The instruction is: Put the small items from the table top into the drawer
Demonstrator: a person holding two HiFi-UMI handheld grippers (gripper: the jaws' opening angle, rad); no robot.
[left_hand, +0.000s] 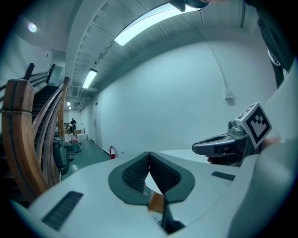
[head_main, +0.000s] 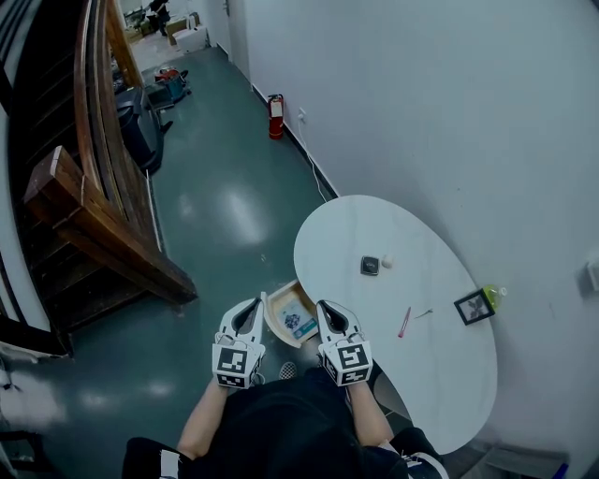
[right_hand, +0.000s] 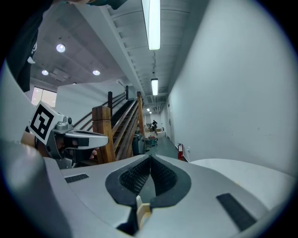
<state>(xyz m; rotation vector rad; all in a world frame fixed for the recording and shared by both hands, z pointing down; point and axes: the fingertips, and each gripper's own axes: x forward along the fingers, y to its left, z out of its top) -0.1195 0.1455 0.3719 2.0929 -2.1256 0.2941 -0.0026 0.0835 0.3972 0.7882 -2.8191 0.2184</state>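
Note:
The white oval table carries a black square item, a small white item, a red pen, a black framed picture and a green thing behind it. An open drawer juts out at the table's near left edge, with a blue-and-white item inside. My left gripper hovers just left of the drawer, my right gripper just right of it. Both are held close to my body. The left gripper and right gripper are shut with nothing between them.
A wooden staircase rises at the left. A red fire extinguisher stands by the white wall. The dark green floor stretches away between stairs and table. A distant person is at the corridor's far end.

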